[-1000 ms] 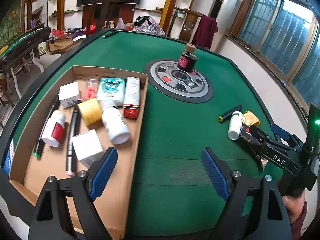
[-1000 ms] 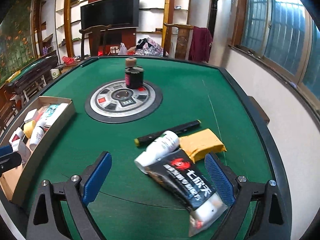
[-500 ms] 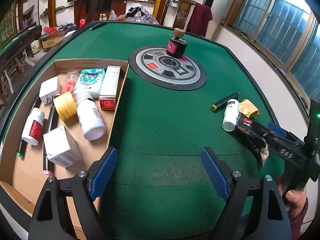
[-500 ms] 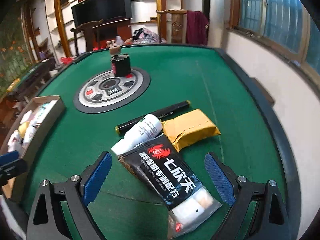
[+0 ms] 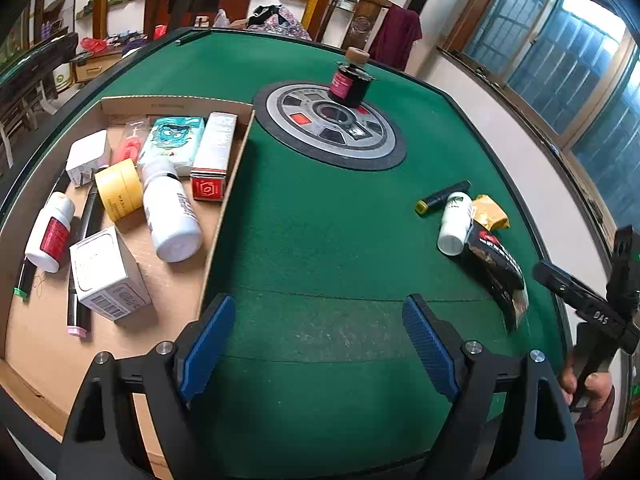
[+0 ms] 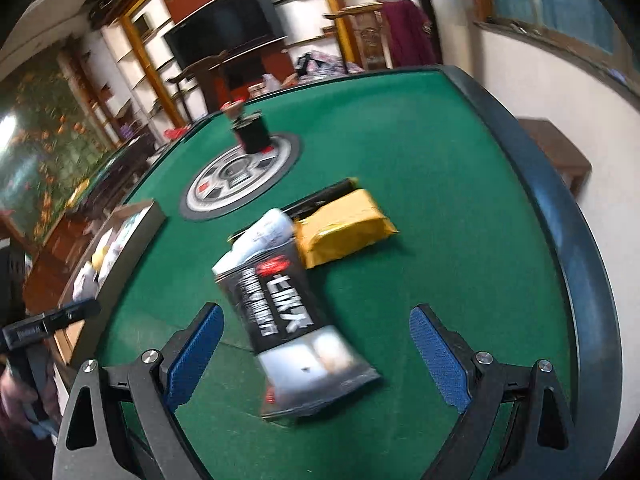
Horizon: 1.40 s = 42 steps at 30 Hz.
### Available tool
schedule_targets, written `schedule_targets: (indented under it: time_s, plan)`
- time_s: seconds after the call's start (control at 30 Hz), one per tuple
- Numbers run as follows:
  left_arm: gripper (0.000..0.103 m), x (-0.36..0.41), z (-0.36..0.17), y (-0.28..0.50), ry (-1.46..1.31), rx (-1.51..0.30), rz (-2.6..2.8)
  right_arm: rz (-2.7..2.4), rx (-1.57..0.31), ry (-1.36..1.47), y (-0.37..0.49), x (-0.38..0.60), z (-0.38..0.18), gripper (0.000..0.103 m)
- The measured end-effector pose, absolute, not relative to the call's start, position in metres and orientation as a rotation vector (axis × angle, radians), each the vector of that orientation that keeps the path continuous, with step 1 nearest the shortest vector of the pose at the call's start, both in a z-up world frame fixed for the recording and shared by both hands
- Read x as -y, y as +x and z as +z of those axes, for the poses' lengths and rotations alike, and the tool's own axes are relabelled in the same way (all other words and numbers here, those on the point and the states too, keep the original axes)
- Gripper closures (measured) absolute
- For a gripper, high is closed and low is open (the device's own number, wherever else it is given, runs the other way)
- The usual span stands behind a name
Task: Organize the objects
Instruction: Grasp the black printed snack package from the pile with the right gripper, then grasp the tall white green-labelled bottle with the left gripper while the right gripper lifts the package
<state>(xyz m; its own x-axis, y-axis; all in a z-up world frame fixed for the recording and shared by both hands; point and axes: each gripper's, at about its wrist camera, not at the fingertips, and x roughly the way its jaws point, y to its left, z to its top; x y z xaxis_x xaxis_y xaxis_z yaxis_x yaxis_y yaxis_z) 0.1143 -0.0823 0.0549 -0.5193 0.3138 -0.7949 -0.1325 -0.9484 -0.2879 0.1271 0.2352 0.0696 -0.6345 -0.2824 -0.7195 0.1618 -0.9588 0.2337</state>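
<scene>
1. Progress looks past the midpoint from the left wrist camera: the cardboard tray [image 5: 168, 101] is already holding a good many things, among them a roll of yellow tape [image 5: 119, 189], a large white bottle [image 5: 170, 216], a small white bottle with a red label [image 5: 50, 234], two white boxes, a teal packet [image 5: 175, 142] and a long red-ended box [image 5: 213, 156]. I am holding my left gripper [image 5: 316, 346] with its blue pads spread wide and nothing between them, over bare green felt just beside the tray's near wall.

2. In the same view, four things are still lying out on the green table [image 5: 320, 220], well apart from the tray: a black marker [image 5: 442, 196], a white bottle [image 5: 454, 222], a gold packet [image 5: 490, 213] and a black pouch [image 5: 496, 268], all bunched and touching. A dark jar [image 5: 350, 84] is standing on the round centre panel [image 5: 332, 126]; I cannot tell whether it is meant to be sorted.

3. The right wrist camera is blurring, so details are soft. My right gripper [image 6: 314, 352] is spread wide too, gripping nothing, with the clear end of the black pouch [image 6: 280, 300] lying between the pads, though I cannot tell whether they are touching it. The gold packet [image 6: 344, 226] is sitting just beyond.

4. I judge the pouch is next to go, leaving three more items to carry over.
</scene>
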Motion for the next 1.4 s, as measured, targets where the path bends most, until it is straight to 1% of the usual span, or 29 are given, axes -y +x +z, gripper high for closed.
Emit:
schedule_targets:
  time_s: [0.13,0.17,0.2,0.27,0.47,0.63,0.73,0.87,0.9,0.93,0.97,1.0,1.03,1.1,1.17,1.2,1.4]
  plan:
    - [0.018,0.076,0.058,0.117,-1.358,0.251,2.505,-2.591,0.082,1.232,0.11,-0.207,0.058,0.006]
    - [0.018,0.074,0.059,0.117,-1.355,0.246,2.501,-2.58,0.059,1.247,0.105,-0.202,0.054,0.008]
    - [0.018,0.071,0.06,0.116,-1.345,0.236,2.494,-2.573,0.048,1.265,0.101,-0.198,0.05,0.012]
    - [0.018,0.064,0.062,0.114,-1.329,0.207,2.49,-2.567,0.05,1.325,0.093,-0.196,0.043,0.054]
    - [0.018,0.027,0.063,0.102,-1.279,0.103,2.44,-2.638,0.149,1.356,0.104,-0.22,0.043,0.054]
    - [0.018,-0.027,0.057,0.085,-1.173,-0.085,2.376,-2.666,0.277,1.391,0.115,-0.252,0.04,0.053]
    - [0.018,-0.058,0.053,0.071,-1.123,-0.174,2.315,-2.668,0.37,1.395,0.119,-0.267,0.038,0.051]
    - [0.019,-0.09,0.048,0.049,-1.078,-0.29,2.288,-2.662,0.443,1.383,0.121,-0.278,0.033,0.051]
    - [0.02,-0.096,0.046,0.045,-1.082,-0.308,2.285,-2.663,0.448,1.381,0.121,-0.278,0.033,0.051]
    - [0.028,-0.101,0.044,0.041,-1.089,-0.32,2.275,-2.665,0.448,1.38,0.121,-0.278,0.033,0.051]
    - [0.039,-0.106,0.041,0.038,-1.096,-0.333,2.263,-2.667,0.446,1.379,0.122,-0.278,0.033,0.051]
    - [0.043,-0.111,0.038,0.036,-1.103,-0.359,2.26,-2.669,0.445,1.377,0.122,-0.278,0.033,0.051]
    - [0.05,-0.114,0.035,0.035,-1.11,-0.378,2.26,-2.669,0.446,1.375,0.121,-0.277,0.033,0.051]
    - [0.053,-0.115,0.031,0.034,-1.12,-0.386,2.254,-2.667,0.452,1.37,0.122,-0.278,0.032,0.05]
    - [0.06,-0.113,0.029,0.035,-1.133,-0.375,2.245,-2.665,0.461,1.365,0.122,-0.278,0.032,0.05]
    - [0.061,-0.112,0.028,0.034,-1.142,-0.371,2.237,-2.665,0.465,1.362,0.124,-0.279,0.032,0.05]
    - [0.061,-0.115,0.021,0.03,-1.172,-0.366,2.226,-2.67,0.449,1.359,0.127,-0.278,0.032,0.048]
